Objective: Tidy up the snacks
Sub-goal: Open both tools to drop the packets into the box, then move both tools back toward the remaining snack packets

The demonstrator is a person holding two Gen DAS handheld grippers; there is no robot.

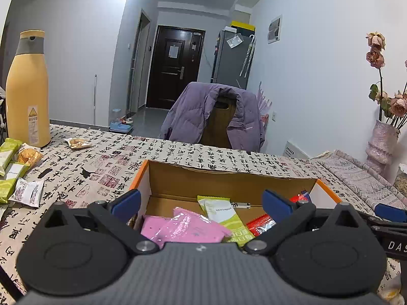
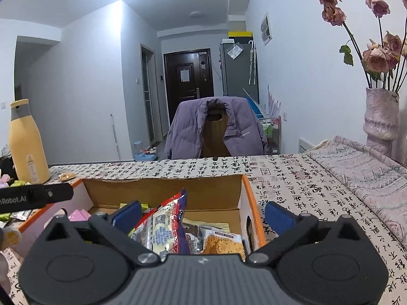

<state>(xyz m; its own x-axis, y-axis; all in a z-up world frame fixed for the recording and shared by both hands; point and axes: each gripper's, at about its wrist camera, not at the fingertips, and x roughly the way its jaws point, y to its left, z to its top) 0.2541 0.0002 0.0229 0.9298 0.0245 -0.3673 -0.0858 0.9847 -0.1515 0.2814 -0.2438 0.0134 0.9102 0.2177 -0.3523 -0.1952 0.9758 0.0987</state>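
A cardboard box with an orange rim (image 1: 138, 175) stands on the calligraphy-print tablecloth. My left gripper (image 1: 201, 203) hangs open over its left part, nothing between the pads. Below it lie a pink packet (image 1: 183, 227), a green-and-white packet (image 1: 223, 216) and a red packet (image 1: 260, 225). My right gripper (image 2: 202, 216) is open over the box's (image 2: 250, 193) right part. Beneath it a blue, red and white snack bag (image 2: 165, 231) stands on edge beside an orange-printed packet (image 2: 223, 245); the pads do not press on either.
Loose snacks lie left of the box: green packets (image 1: 9, 152), cracker packets (image 1: 28, 155), a white packet (image 1: 28, 190), a small one (image 1: 77, 142). A tall yellow bottle (image 1: 28, 89) stands behind them. A vase of dried roses (image 2: 381, 122) is far right; a chair with a purple jacket (image 2: 216, 127) stands beyond the table.
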